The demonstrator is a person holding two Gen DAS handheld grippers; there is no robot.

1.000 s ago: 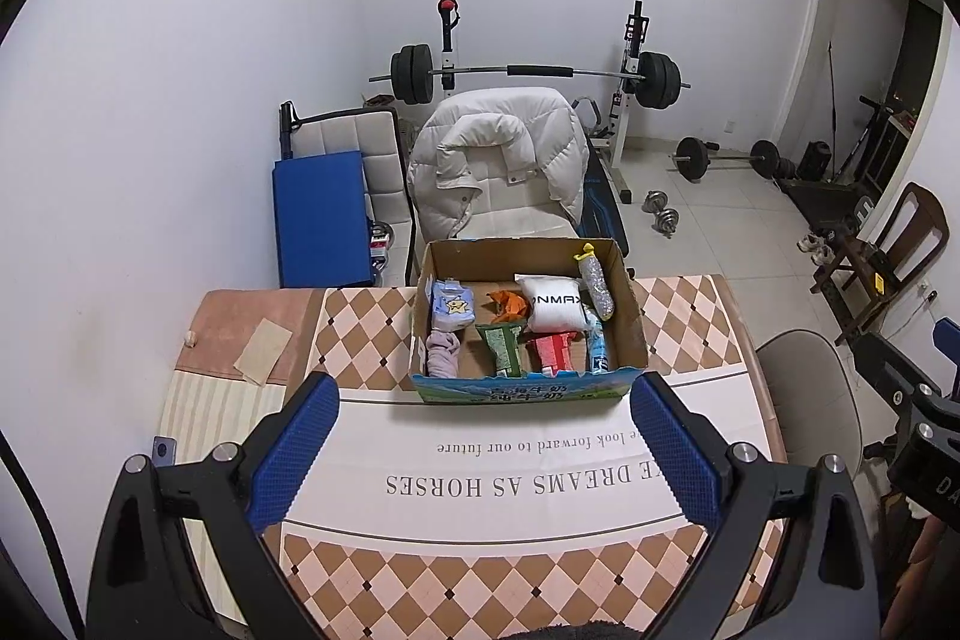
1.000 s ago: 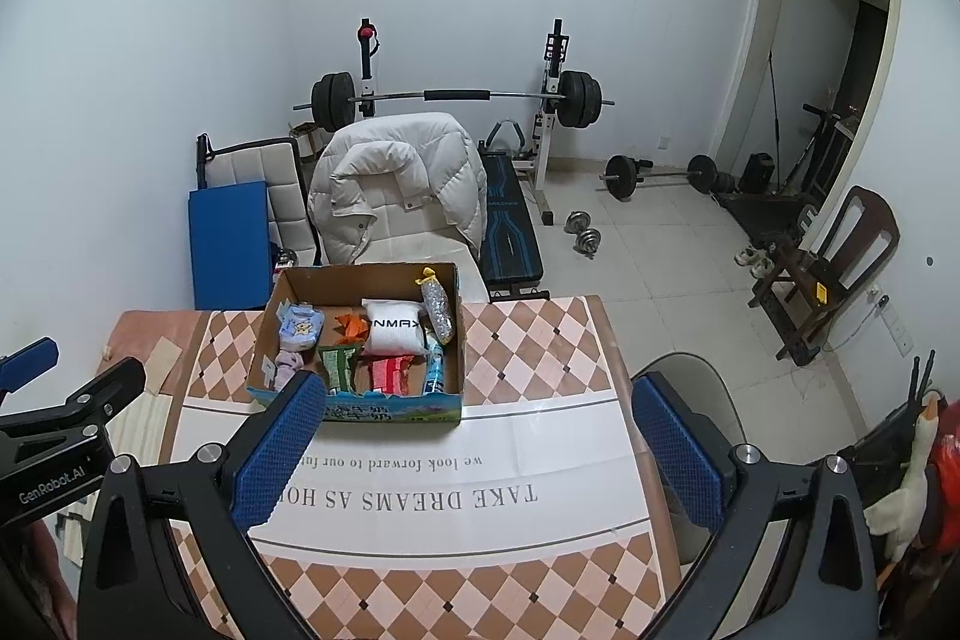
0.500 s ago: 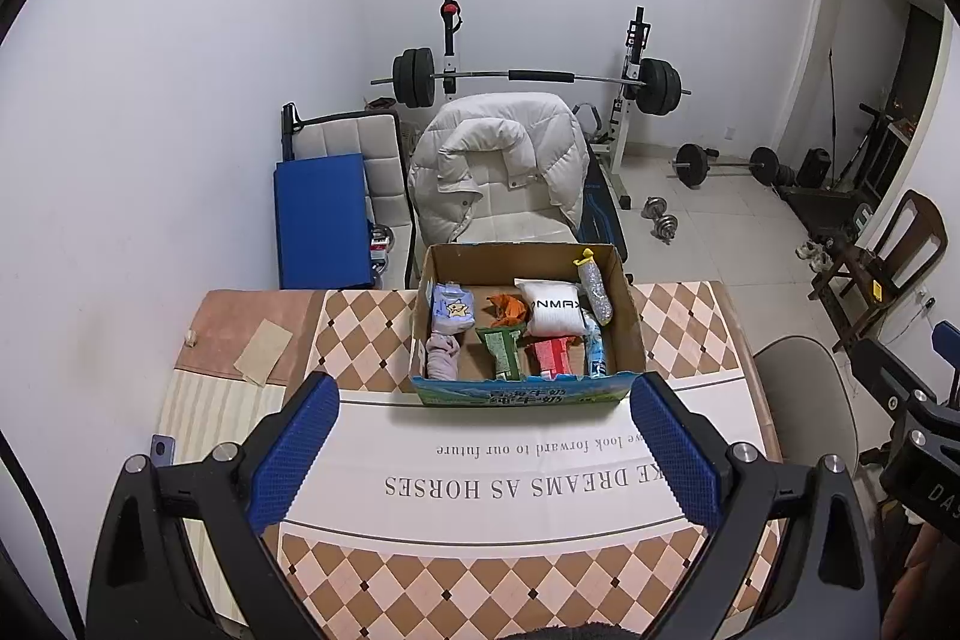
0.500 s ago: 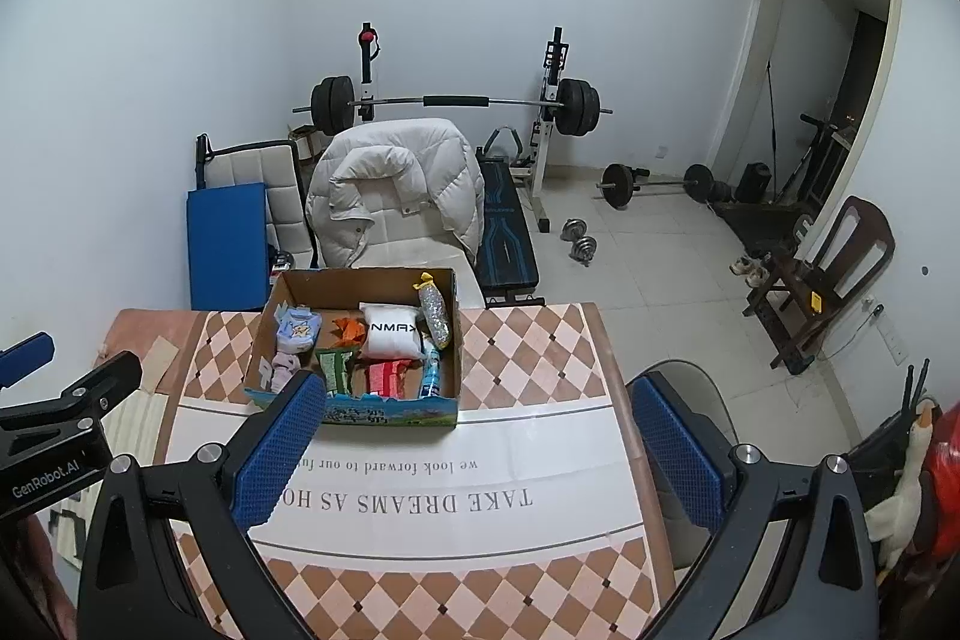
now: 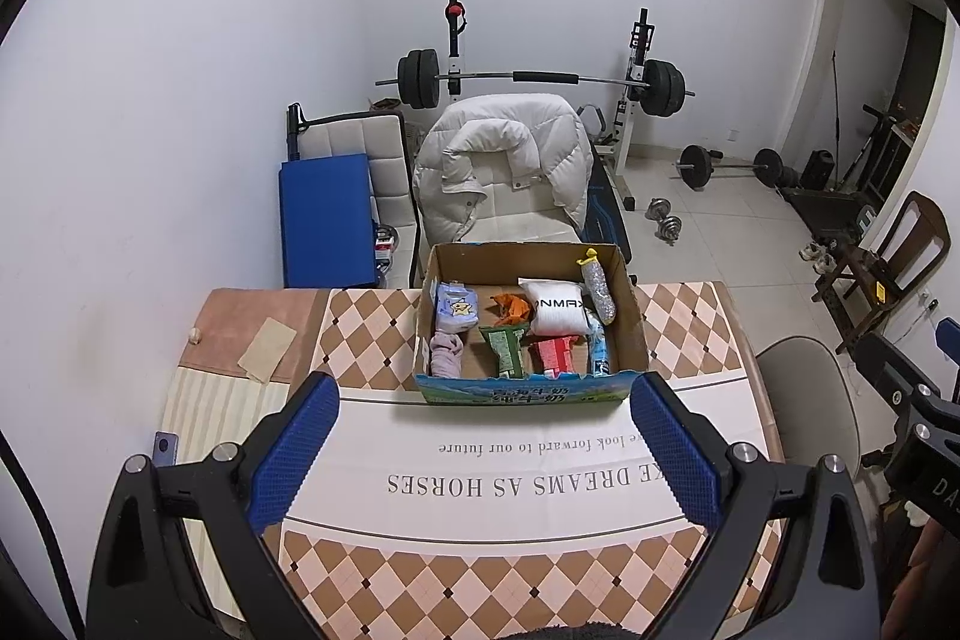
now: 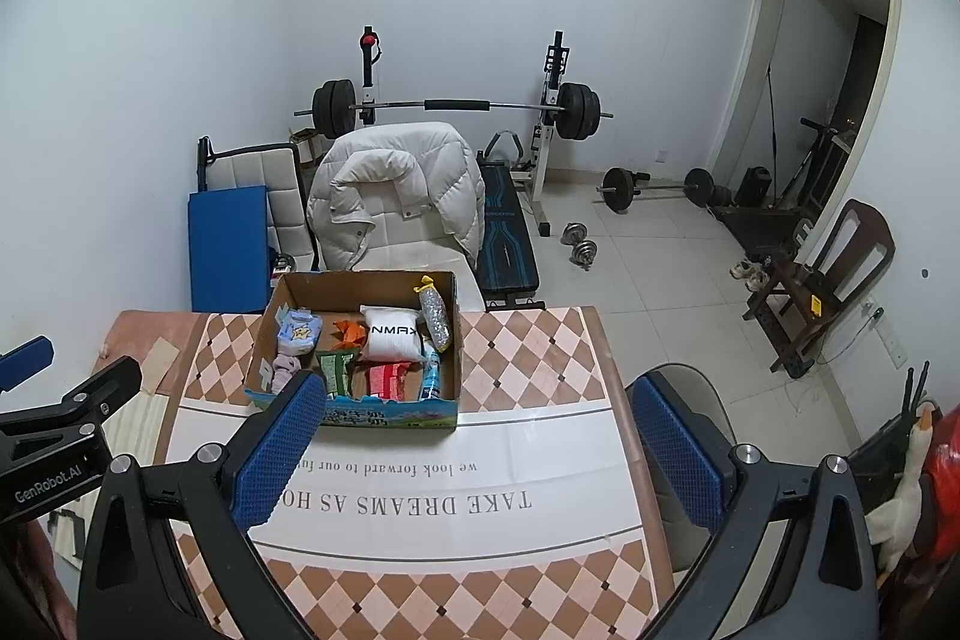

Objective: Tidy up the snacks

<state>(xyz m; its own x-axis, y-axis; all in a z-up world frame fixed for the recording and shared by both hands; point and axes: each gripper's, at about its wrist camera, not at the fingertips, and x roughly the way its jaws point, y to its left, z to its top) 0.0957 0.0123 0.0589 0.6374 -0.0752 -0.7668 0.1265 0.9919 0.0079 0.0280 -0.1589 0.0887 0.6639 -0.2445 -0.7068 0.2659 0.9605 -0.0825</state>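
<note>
Left wrist view: the left gripper hangs above the near part of the bench, its jaws wide apart with nothing between them, so the camera looks straight over the printed cloth to the cardboard box at the far edge. All the snacks that show lie inside that box: a blue star packet and a pale pink bundle on the left, an orange wrapper and a green packet in the middle, a white pouch, a red packet, a glittery tube leaning on the right wall and a blue packet below it. They sit in rough rows, which would suit a tidy box as well as one about to be sorted; the pictures do not settle which. No snack shows on the bench outside the box.

Right wrist view: the right gripper is held likewise, high and back, jaws wide apart and empty, aimed a little right of the box, whose near left corner its left finger covers. The left gripper's body shows at the left edge. Both tools stand well apart from the box, a stance that keeps the whole layout in sight.
</note>
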